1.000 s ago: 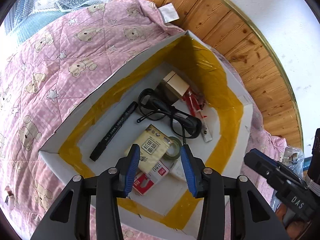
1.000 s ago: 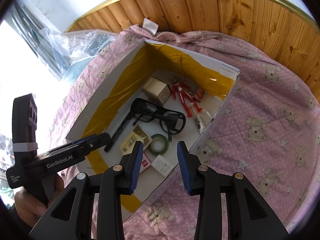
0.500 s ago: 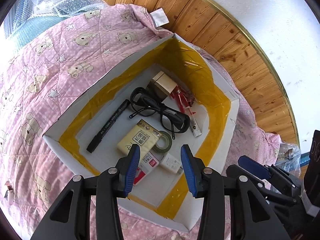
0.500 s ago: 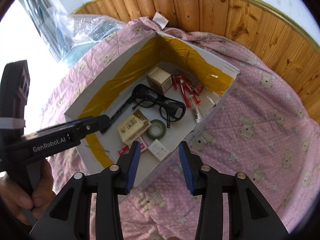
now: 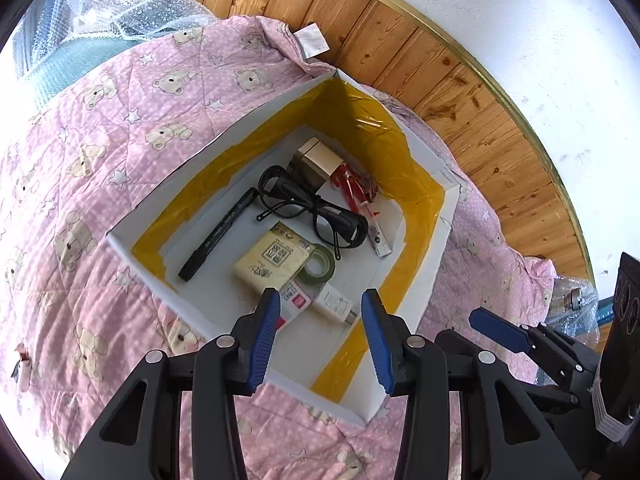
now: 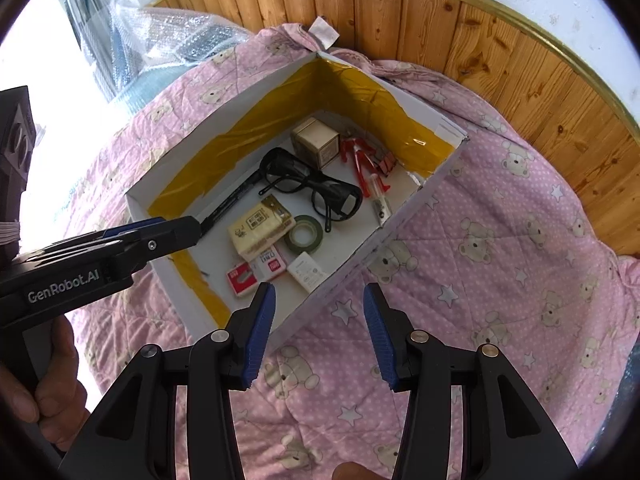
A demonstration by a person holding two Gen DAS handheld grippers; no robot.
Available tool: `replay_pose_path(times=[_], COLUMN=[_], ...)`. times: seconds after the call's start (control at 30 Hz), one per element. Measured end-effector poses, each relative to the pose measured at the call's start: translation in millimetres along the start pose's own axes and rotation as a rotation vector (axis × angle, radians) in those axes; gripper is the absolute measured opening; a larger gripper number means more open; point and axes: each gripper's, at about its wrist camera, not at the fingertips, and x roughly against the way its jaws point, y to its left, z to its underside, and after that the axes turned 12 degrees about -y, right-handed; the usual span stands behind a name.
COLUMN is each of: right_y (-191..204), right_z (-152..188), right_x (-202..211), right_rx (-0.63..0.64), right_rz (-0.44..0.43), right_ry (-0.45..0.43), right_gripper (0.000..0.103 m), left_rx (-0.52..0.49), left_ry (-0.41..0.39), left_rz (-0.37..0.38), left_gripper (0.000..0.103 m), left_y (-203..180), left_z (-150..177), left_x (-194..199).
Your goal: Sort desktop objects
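A white box (image 5: 430, 280) (image 6: 412, 200) lined with yellow tape sits on a pink teddy-bear quilt (image 5: 100, 160) (image 6: 500, 248). Inside lie black glasses (image 5: 316, 210) (image 6: 316, 188), a black marker (image 5: 218, 234), a cream tissue pack (image 5: 272, 260) (image 6: 258, 228), a green tape roll (image 5: 320, 266) (image 6: 304, 234), a white charger (image 5: 334, 308) (image 6: 306, 272), a gold cube box (image 5: 320, 160) (image 6: 316, 142) and red clips (image 5: 352, 184) (image 6: 364, 160). My left gripper (image 5: 320, 316) hovers open above the box's near side, empty. My right gripper (image 6: 318, 320) hangs open over the box's near edge, empty.
Wood panelling (image 5: 460, 92) (image 6: 500, 52) and a white wall stand behind the quilt. Bubble wrap (image 5: 112, 4) (image 6: 172, 36) is piled at the back left. A red card pack (image 6: 242, 280) lies in the box. A hand (image 6: 52, 392) holds the left gripper's handle.
Both grippers have pulled back and up from the box, which now looks smaller and farther. Both stayed open and empty. The items in the box have not moved.
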Motion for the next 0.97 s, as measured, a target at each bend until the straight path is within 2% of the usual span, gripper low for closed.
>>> replay_pose_path(times=[0.43, 0.7, 0.97], right_y=[21.6, 26.7, 33.6], right_z=[8.2, 9.3, 8.1], right_x=[18.0, 34.9, 49.9], right_rx=[0.048, 0.047, 0.056], right_rz=[-0.038, -0.059, -0.044], right_ry=[-0.004, -0.036, -0.074], right_gripper=[0.049, 0.049, 0.049], left_rx=[0.014, 0.003, -0.005], left_ry=[-0.032, -0.045, -0.065], left_rz=[0.002, 0.006, 0.006], left_gripper=[0.044, 0.045, 0.045], left_y=[-1.0, -8.0, -9.2], left_z=[15.2, 21.1, 27.2], left_x=[35.2, 50.5, 67.0])
